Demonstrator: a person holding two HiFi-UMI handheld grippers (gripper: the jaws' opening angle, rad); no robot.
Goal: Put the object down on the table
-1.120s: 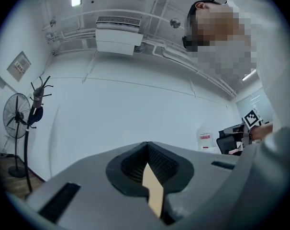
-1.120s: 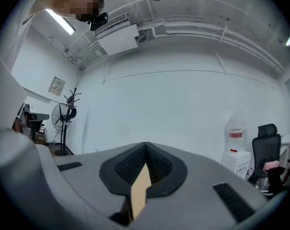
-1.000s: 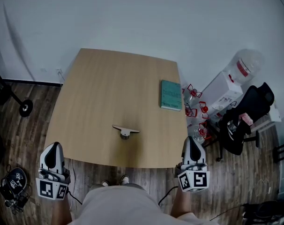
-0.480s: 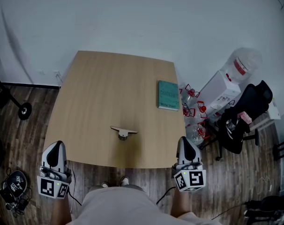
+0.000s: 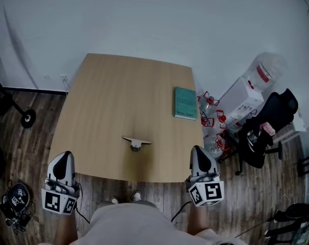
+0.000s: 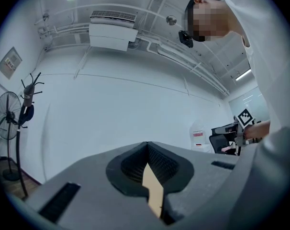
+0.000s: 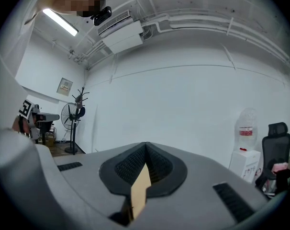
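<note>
Near table (image 5: pixel 119 96) edge: left hand-held gripper (image 5: pixel 66 157), right hand-held gripper (image 5: pixel 197 151) closed, empty, pointing forward

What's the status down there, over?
Left gripper, right gripper: jaws shut, empty. T-shaped object rests on table, untouched. Nothing blocking; book far right.

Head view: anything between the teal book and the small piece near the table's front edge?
Nothing: in the head view, only bare table separates the book and the small piece.

Left gripper (image 6: pixel 148 147) — jaws together — before a white wall (image 6: pixel 135 111)
</note>
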